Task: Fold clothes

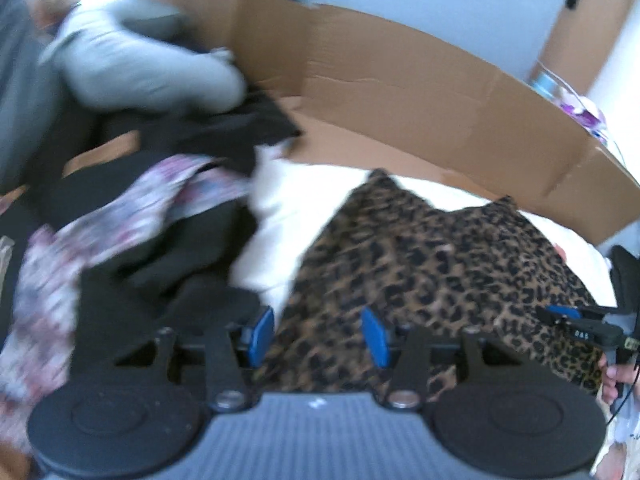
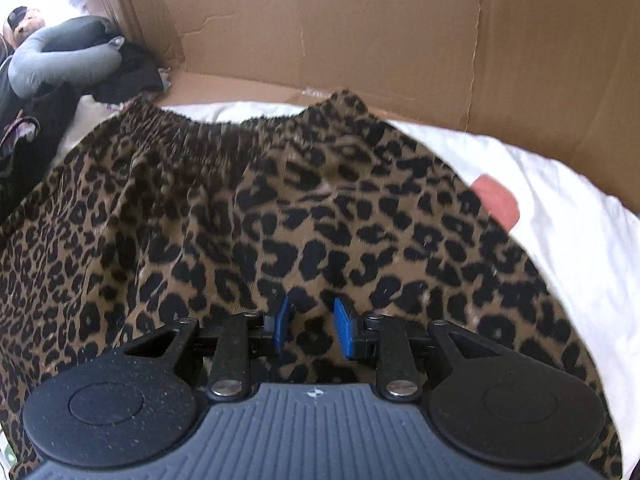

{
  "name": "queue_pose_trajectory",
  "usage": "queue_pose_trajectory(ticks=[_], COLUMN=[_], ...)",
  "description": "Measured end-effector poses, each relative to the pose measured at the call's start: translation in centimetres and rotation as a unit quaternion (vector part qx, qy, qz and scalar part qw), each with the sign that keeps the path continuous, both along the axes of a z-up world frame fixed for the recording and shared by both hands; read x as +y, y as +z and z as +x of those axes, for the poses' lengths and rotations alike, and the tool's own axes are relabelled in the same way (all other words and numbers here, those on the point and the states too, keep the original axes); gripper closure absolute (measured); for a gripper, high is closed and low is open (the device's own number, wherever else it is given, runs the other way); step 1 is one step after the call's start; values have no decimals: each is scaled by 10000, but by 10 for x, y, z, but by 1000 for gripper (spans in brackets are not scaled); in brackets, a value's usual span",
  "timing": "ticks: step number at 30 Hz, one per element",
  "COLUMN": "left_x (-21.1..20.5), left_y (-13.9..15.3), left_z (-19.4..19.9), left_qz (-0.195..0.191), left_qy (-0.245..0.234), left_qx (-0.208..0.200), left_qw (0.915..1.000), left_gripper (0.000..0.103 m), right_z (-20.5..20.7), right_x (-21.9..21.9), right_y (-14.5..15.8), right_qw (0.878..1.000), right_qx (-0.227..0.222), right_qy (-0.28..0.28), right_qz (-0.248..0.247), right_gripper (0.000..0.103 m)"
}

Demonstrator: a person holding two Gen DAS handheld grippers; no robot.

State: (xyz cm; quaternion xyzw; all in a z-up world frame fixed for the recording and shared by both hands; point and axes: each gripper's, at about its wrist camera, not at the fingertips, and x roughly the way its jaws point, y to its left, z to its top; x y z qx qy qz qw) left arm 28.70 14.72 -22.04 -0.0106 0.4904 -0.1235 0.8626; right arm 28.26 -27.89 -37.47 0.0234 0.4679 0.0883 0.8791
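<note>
Here, leopard-print garment (image 2: pixel 280 200) spread ahead, elastic waistband (image 2: pixel 172 128) toward upper frame; right gripper (image 2: pixel 312 328) directly over it, jaws apart, empty; left gripper (image 1: pixel 318 336) at its left edge, jaws apart.

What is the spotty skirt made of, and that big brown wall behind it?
The spotty skirt looks like soft woven cloth with a matt, leopard-print face; it wrinkles and has a gathered stretchy waistband. Exact fibre is unclear. The brown wall looks like cardboard: dull brown, with fold creases and torn edges.
</note>
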Motion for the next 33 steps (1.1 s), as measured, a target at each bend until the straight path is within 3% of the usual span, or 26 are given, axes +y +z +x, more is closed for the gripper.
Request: queue_pose_trajectory(ticks=[10, 17, 20, 23, 26, 29, 33], left_x=[52, 66, 62, 69, 69, 73, 77], left_y=[-26, -62, -74, -83, -90, -94, -99], left_z=[-47, -55, -54, -54, -56, -56, -56], left_qz=[528, 409, 819, 496, 679, 593, 586], left_qy=[63, 85, -53, 90, 64, 113, 136], left_qx=[388, 729, 735, 888, 886, 974, 1032], left_qw=[9978, 9965, 9939, 9948, 9937, 9934, 9928], left_gripper=[47, 47, 47, 47, 47, 47, 46], right_z=[-27, -57, -69, -81, -92, -101, -106], right_x=[15, 5, 2, 1, 2, 5, 12], right_y=[-6, -5, -4, -3, -1, 2, 7], right_qw=[9999, 9989, 9985, 9981, 9981, 9983, 9973], right_qx=[157, 356, 405, 458, 488, 497, 518], right_qy=[-20, -239, -331, -385, -372, -281, -122], right_qz=[10, 174, 167, 130, 64, -56, -513], right_gripper=[71, 71, 71, 71, 71, 71, 71])
